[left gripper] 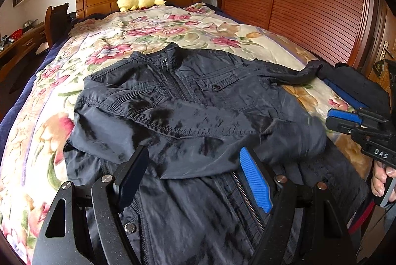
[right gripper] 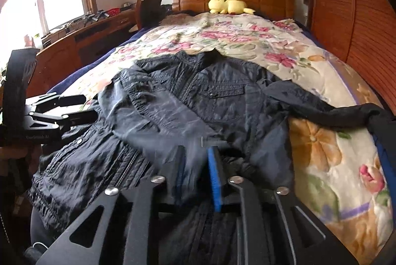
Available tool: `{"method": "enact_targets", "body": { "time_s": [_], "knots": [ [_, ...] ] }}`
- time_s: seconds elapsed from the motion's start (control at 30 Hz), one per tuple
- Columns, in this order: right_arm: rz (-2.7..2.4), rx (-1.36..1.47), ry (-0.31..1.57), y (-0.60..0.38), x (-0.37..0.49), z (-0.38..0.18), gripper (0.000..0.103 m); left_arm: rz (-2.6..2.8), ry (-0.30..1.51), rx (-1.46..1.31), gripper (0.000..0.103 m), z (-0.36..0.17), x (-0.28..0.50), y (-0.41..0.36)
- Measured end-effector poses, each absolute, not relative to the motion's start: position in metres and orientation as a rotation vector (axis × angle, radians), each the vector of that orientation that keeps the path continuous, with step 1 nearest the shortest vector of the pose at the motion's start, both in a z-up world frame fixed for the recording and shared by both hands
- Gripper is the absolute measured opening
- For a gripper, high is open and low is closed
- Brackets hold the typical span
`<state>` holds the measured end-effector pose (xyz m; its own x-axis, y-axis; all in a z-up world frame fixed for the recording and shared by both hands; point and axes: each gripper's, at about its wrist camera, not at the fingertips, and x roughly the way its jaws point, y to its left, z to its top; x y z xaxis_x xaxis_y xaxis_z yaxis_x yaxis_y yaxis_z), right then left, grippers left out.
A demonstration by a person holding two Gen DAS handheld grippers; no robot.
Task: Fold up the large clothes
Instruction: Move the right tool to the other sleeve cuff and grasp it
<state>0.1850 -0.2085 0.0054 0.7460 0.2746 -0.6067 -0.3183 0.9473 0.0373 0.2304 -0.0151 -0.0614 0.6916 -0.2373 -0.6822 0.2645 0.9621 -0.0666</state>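
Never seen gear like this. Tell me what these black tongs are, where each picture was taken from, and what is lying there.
A person holds a two-finger gripper in each hand; a camera on each looks along its fingers. One picture comes from the left gripper, the other from the right gripper. A dark jacket lies on a flowered bedspread, one sleeve folded across its front. The left gripper is wide open above it, holding nothing. The right one's jaws are barely apart with blurred cloth between; whether they pinch it is unclear.
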Motion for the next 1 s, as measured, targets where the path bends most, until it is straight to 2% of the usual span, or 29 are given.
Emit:
{"method": "enact_targets", "body": {
  "time_s": [0.13,0.2,0.47,0.63,1.0],
  "knots": [
    [0.293,-0.064,0.635,-0.225,0.184,0.01,0.042,-0.287,0.756,0.039,0.077,-0.061,0.237,-0.029],
    [0.268,-0.067,0.631,-0.234,0.187,0.01,0.045,-0.283,0.756,0.048,0.077,-0.062,0.241,-0.038],
    [0.13,-0.098,0.622,-0.299,0.215,0.018,0.051,-0.32,0.752,0.057,0.077,-0.063,0.26,-0.069],
    [0.058,-0.111,0.617,-0.333,0.23,0.026,0.059,-0.348,0.755,0.064,0.077,-0.065,0.275,-0.091],
    [-0.065,-0.123,0.631,-0.377,0.282,0.031,0.065,-0.391,0.753,0.089,0.077,-0.067,0.311,-0.13]
  ]
}}
